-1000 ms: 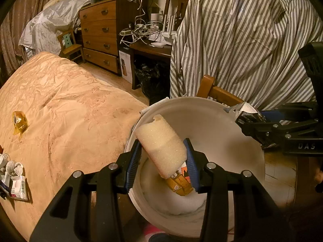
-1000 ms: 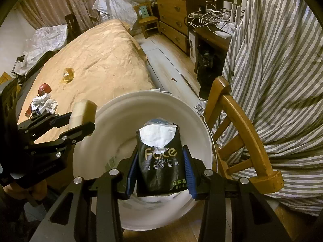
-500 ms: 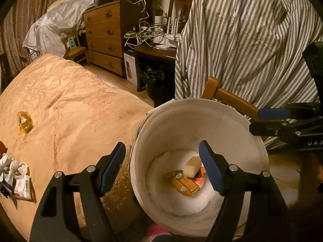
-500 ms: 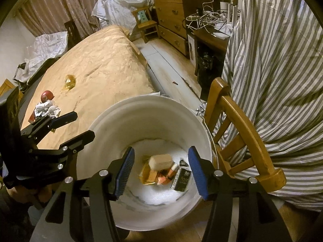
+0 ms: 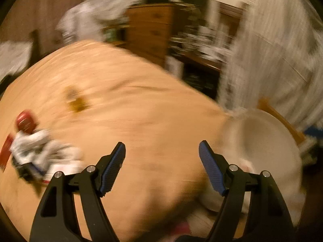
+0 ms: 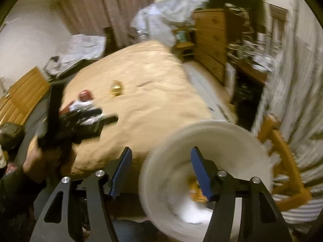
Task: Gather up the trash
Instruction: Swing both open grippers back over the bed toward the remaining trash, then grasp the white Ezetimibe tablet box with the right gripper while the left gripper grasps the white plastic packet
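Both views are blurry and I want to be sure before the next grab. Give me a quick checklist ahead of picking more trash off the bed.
1. Left claw empty: ok, nothing between its fingers.
2. Right claw empty: ok, opening, nothing between its fingers.
3. Bucket in reach, mouth open: ok, beside the bed, by the right claw.
4. Trash left on the bed: ok, a white pile, a red item and a yellow wrapper.
5. Left claw lined up on the pile: not ok, the pile sits far to its left.
6. View sharp enough to aim: not ok, both are motion-blurred.
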`<action>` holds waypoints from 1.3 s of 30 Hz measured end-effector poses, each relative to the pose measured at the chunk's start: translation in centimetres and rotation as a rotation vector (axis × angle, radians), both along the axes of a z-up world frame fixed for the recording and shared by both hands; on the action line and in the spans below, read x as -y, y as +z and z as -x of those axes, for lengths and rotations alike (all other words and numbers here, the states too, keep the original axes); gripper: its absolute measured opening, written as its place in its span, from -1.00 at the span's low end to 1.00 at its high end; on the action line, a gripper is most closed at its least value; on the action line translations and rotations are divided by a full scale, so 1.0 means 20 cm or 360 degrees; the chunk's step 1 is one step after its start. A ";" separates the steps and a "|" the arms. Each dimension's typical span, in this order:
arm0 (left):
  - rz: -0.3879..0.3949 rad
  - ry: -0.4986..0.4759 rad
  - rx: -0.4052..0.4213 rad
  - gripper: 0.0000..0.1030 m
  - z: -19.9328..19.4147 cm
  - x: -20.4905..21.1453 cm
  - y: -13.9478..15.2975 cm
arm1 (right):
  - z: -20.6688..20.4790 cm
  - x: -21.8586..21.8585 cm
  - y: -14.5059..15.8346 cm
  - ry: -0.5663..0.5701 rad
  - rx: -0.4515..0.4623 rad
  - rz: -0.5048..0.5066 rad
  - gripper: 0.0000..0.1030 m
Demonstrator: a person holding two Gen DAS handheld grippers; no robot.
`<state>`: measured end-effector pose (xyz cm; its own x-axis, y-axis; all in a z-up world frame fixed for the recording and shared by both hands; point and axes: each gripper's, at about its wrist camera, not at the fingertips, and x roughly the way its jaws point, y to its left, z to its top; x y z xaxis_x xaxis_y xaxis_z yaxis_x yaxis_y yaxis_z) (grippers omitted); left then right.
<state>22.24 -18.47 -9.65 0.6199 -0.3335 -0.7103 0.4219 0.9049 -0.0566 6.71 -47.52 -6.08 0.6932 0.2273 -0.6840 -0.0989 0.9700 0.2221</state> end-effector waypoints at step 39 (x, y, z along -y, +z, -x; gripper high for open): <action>0.0143 0.0464 -0.0034 0.52 0.39 -1.90 -0.18 | -0.77 -1.59 -0.39 0.0859 -0.0189 0.0180 0.49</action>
